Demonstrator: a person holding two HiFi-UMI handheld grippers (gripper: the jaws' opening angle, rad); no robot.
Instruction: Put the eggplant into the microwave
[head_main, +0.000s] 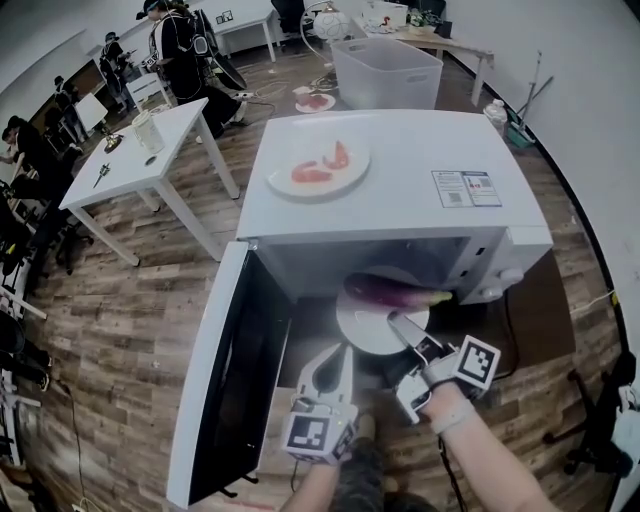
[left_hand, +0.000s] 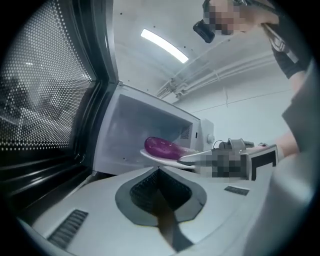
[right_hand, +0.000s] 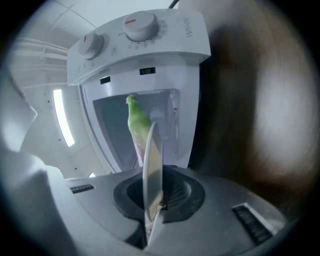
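The microwave (head_main: 400, 190) stands with its door (head_main: 225, 370) swung out to the left. At the mouth of its cavity a plate (head_main: 365, 325) carries the eggplant (head_main: 390, 291) crosswise. The right gripper (head_main: 405, 335) clamps the plate's near edge; the left gripper (head_main: 328, 375) sits just left of it, before the opening. A second plate (head_main: 318, 170) rests on the microwave's top. A bin (head_main: 385, 70) stands behind, a table (head_main: 140, 165) to the left.

the left tongs (head_main: 338, 352) and right tongs (head_main: 402, 325) are pale grey-white moulded shells that taper to slim tips. each carries a cube (head_main: 320, 432) with black-and-white square markers. inside each shell a dark ribbed lining (left_hand: 160, 192) rings the jaw seat, and small dark slotted grilles (left_hand: 67, 227) sit on either side. a pale band (head_main: 450, 412) wraps the right wrist; a dark short sleeve (left_hand: 283, 50) covers the upper arm.
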